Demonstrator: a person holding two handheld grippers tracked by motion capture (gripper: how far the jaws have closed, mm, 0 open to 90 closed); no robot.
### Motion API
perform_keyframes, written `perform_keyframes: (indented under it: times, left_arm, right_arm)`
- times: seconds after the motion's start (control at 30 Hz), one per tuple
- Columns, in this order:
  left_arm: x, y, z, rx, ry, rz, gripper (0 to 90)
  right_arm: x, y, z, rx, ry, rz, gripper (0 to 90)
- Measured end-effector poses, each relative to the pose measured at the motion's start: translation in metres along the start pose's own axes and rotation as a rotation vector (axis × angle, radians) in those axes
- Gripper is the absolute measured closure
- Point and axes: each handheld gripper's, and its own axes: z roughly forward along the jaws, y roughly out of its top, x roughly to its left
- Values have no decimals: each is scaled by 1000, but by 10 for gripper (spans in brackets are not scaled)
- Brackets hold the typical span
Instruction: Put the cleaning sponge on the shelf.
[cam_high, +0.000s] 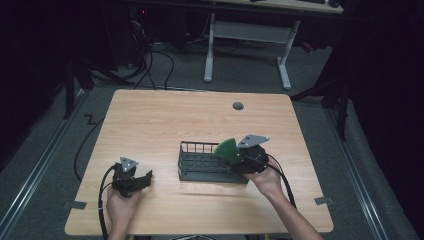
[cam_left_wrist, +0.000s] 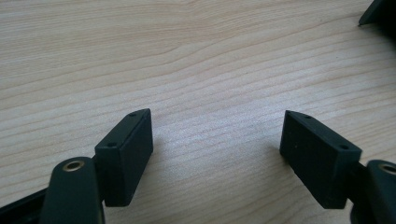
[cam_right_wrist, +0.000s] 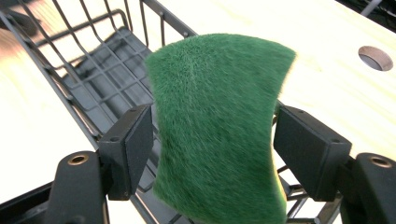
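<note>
Below, pale wooden table (cam_high: 165, 120), dark room.

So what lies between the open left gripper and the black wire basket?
Bare wooden table, seen in the high view, separates the left gripper from the basket.

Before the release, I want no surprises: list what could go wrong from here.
1. The right gripper pinches the green sponge by its narrowed middle, visibly squeezed; on release it may spring and bounce sideways.
2. The sponge hangs at the wire basket right end, near the rim, so it could catch on the wires or land outside on the table.
</note>
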Motion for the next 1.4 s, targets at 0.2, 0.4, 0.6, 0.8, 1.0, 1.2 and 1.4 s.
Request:
perform_keyframes:
  times: [0.2, 0.4, 0.6, 0.8, 1.0, 1.2, 1.4]
  left_arm:
    - [0, 0, 0, 0, 0, 0, 259]
    - [0, 0, 0, 0, 0, 0, 259]
    - [0, 0, 0, 0, 0, 1, 259]
    - [0, 0, 0, 0, 0, 0, 259]
    - [0, 0, 0, 0, 0, 1, 259]
    - [0, 0, 0, 0, 0, 0, 259]
    - [0, 0, 0, 0, 1, 1, 259]
  right_arm:
    - [-4, -2, -7, -29, 14, 25, 304]
    - [-16, -14, -22, -102, 19, 111, 416]
    - [-27, -28, -36, -141, -3, 171, 465]
    - [-38, -42, -49, -172, -35, 226, 468]
    - [-49, -57, -62, -185, -70, 265, 467]
    - [-58, -74, -71, -195, -93, 318, 465]
    - [-64, -89, -76, -203, -107, 362, 464]
